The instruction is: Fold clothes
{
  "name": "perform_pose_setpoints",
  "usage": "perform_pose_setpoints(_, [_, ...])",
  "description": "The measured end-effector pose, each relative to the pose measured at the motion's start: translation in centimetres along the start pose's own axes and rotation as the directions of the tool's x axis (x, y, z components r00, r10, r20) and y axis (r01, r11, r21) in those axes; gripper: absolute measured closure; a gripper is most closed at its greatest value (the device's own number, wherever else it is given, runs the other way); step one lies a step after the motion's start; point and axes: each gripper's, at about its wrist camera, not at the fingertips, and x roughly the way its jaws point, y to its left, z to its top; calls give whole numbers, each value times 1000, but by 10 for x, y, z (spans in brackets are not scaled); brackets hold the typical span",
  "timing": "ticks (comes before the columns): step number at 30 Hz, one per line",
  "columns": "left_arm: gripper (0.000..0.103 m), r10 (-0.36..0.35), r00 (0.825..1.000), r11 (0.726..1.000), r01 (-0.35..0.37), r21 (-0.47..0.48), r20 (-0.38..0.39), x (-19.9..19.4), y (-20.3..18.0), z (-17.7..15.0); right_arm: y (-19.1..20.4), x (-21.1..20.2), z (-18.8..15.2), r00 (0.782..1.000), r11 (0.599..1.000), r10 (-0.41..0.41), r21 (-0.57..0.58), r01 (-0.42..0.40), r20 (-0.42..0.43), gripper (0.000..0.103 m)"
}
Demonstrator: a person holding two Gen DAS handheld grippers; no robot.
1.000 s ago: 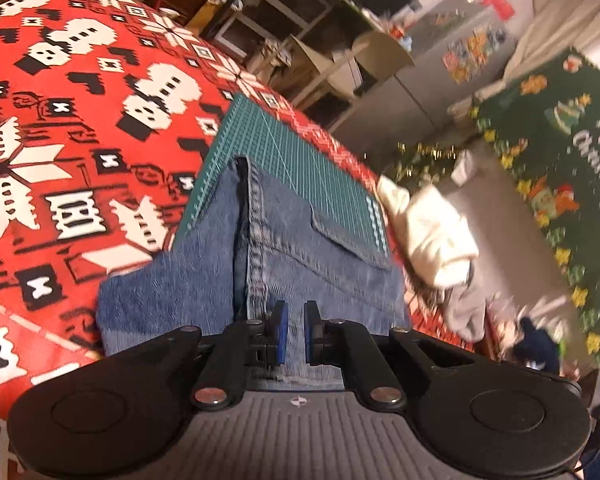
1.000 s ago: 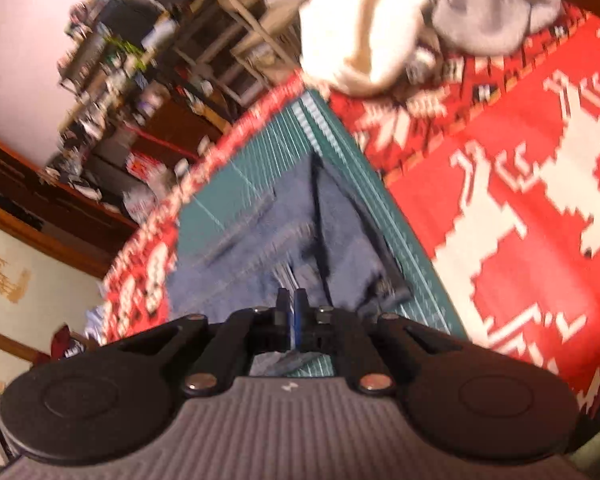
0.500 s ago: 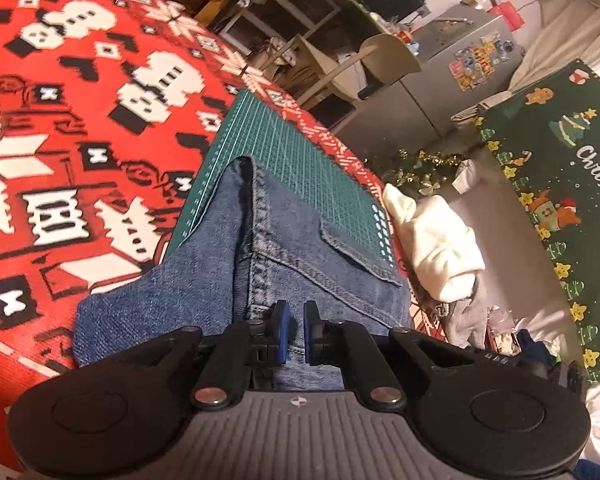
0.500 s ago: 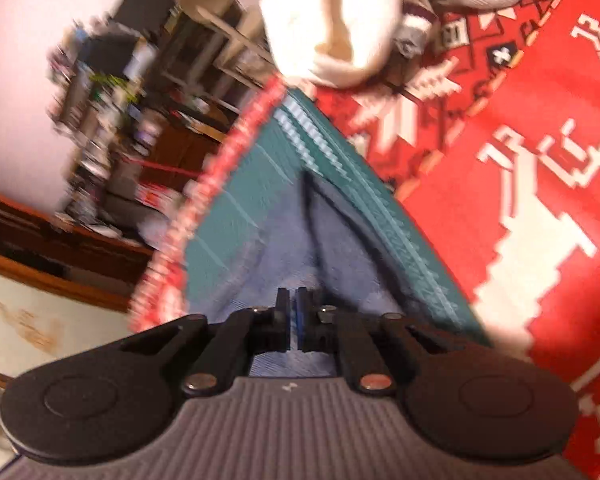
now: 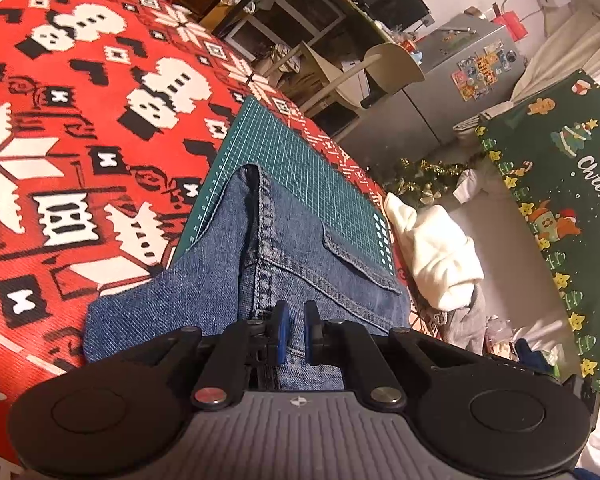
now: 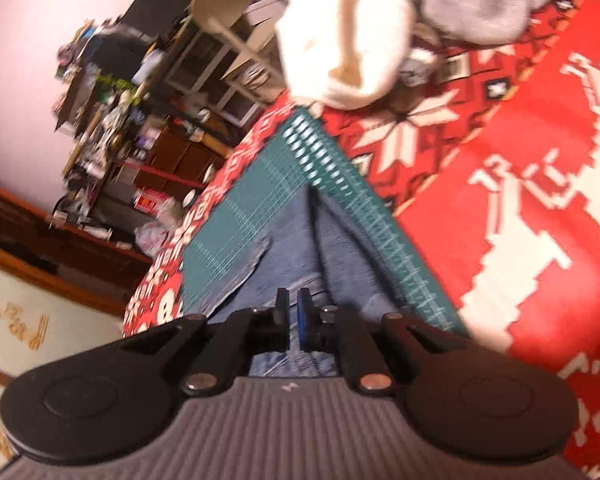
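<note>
Green banner point(image 5: 560, 216) reads "Merry Christmas", apparently; edge crops the lettering.

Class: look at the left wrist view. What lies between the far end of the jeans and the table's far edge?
A bare stretch of green cutting mat, then a strip of red tablecloth. The jeans end partway across the mat. The right wrist view shows the same.

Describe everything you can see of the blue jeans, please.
The jeans are blue denim with stitched seams and a back pocket with a flap. They lie folded, partly on the green cutting mat and partly on the red patterned cloth. The left gripper holds denim at the near edge; the right gripper is opening, denim between its jaws.
</note>
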Motion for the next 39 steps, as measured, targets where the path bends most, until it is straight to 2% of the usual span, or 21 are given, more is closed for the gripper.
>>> perform_pose_setpoints(2, [97,14,1000,1000,-13,3,-22,3,0,-1,2,8,-4,999,1000,-21,-19,21,-36,97])
perform_pose_setpoints(3, [97,23,999,1000,-23,7,-37,5,0,-2,1,11,-6,998,999,-44,-28,43,-49,101])
perform_pose_setpoints(7, [100,64,995,998,-63,23,-77,8,0,-6,1,7,-8,996,998,-65,-31,64,-63,103])
perform_pose_setpoints(11, [100,67,996,997,-65,31,-63,2,-2,-8,7,-2,-15,993,991,-107,-86,102,-54,103])
perform_pose_setpoints(12, [100,67,996,997,-65,39,-53,-1,-4,-9,8,-7,-15,992,988,-119,-101,114,-46,102])
perform_pose_setpoints(13, [100,66,997,997,-64,47,-42,-4,-6,-10,10,-12,-16,992,987,-125,-109,121,-32,96])
perform_pose_setpoints(14, [99,57,998,997,-55,57,-27,-7,-8,-10,11,-17,-16,992,986,-123,-113,120,-18,94])
perform_pose_setpoints(16, [99,26,1000,997,-25,71,-11,-12,-11,-11,12,-25,-15,998,992,-70,-101,70,1,94])
perform_pose_setpoints(18, [99,7,1000,996,-4,84,-25,-10,-14,-13,15,-23,-16,999,994,-25,-105,23,-20,94])
perform_pose_setpoints(22, [99,18,997,991,-8,130,-75,-1,-22,-16,19,-12,-24,995,989,-55,-145,42,-85,95])
perform_pose_setpoints(23, [98,36,994,990,-22,140,-102,3,-22,-18,19,-11,-24,993,987,-69,-150,54,-94,100])
perform_pose_setpoints(25, [99,78,987,985,-55,161,-139,9,-24,-21,16,-10,-27,990,986,-88,-154,71,-106,101])
perform_pose_setpoints(30, [100,91,986,988,-72,136,-139,6,-19,-21,18,-16,-32,987,979,-109,-187,86,-118,102])
perform_pose_setpoints(34, [100,96,985,990,-79,114,-145,0,-17,-21,15,-27,-35,984,982,-109,-169,85,-140,102])
perform_pose_setpoints(36, [100,100,985,990,-84,115,-143,-5,-18,-22,13,-34,-35,985,983,-115,-157,93,-132,93])
perform_pose_setpoints(39, [99,95,990,988,-81,128,-108,-14,-23,-24,12,-43,-29,995,993,-53,-110,43,-89,93])
